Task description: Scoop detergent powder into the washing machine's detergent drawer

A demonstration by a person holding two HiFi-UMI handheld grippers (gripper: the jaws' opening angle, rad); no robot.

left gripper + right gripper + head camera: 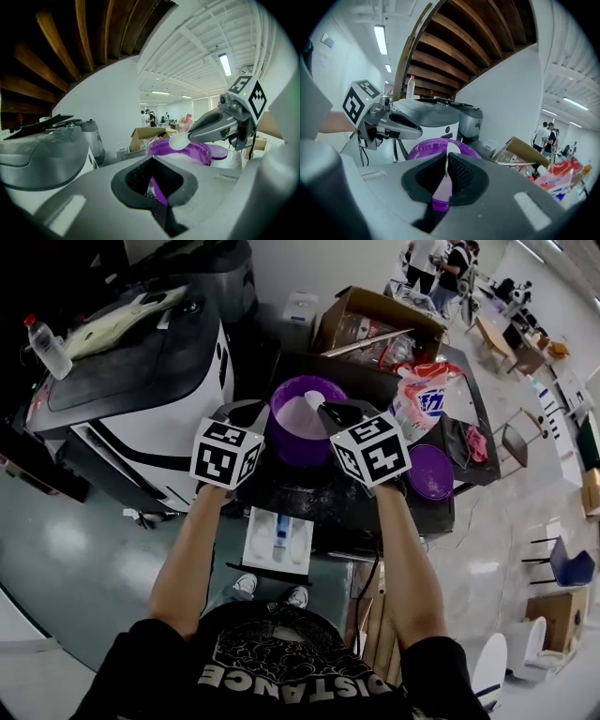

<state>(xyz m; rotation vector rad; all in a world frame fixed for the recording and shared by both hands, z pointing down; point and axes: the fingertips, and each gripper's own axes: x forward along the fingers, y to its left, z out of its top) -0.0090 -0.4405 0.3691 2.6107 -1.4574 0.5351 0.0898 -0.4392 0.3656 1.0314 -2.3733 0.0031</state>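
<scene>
Holding the tub: the left claw is closed on the near-left wall of the purple tub, and a strip of purple shows between its jaws.
Holding the scoop: the right claw is clamped on the thin handle of a white scoop. The scoop's bowl sticks out past the jaw tips, just over the tub's rim on the near-right side.
Powder: white detergent powder lies inside the tub.
Worktop: the tub stands on a dark worktop.
Lid: a purple lid lies flat to the right of the tub, apart from it.
Bag: a red, white and blue detergent bag stands just beside the tub on its right.
Box: an open cardboard box sits beyond the tub, near its far right.
Washing machine: a white and black washing machine stands to the left of the tub, with a clear bottle on its far-left top.
Drawer: the white detergent drawer, with a blue piece in it, lies on the near side of the tub and lower than the worktop.
In the way: both claws, their marker cubes and the worktop's near edge lie between the tub and the drawer.
Background: people stand well beyond the tub.
</scene>
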